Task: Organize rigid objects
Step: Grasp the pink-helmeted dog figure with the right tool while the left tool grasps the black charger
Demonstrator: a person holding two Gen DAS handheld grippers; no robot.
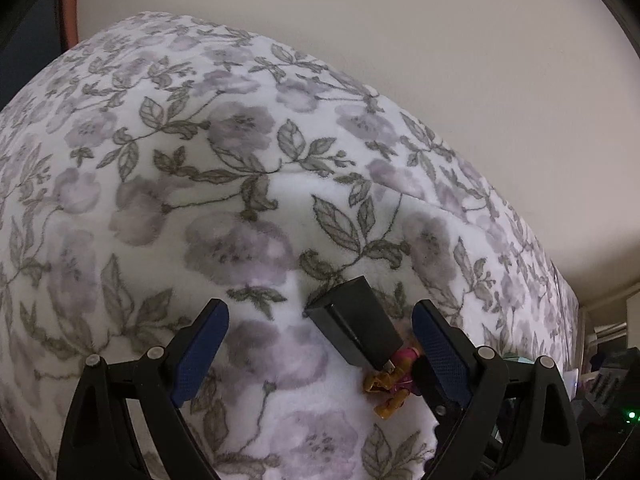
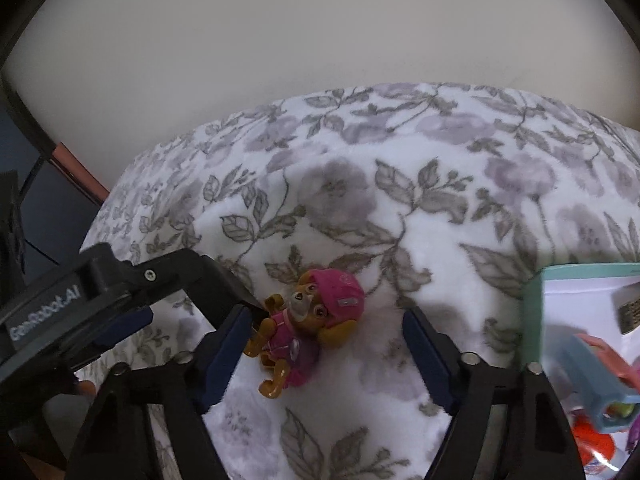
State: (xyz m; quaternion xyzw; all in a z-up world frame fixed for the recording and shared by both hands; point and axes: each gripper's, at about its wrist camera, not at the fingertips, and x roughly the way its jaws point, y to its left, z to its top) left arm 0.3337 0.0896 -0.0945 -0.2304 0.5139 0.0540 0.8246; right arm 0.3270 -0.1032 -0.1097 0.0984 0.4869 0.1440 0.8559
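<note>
Floral blanket (image 2: 400, 208), pup figure (image 2: 304, 320) between spread right hand-held gripper (image 2: 324, 356), left hand-held gripper (image 1: 320, 352) apart, figure half hidden there.

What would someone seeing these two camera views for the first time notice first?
Probably the pink-capped toy puppy figure, lying on its back on the floral blanket between the open fingers of the right gripper. Next, the black wedge-shaped block resting on the blanket between the open fingers of the left gripper, with its near end over the toy. At the right edge of the right wrist view sits a teal-rimmed box of colourful items.
</note>
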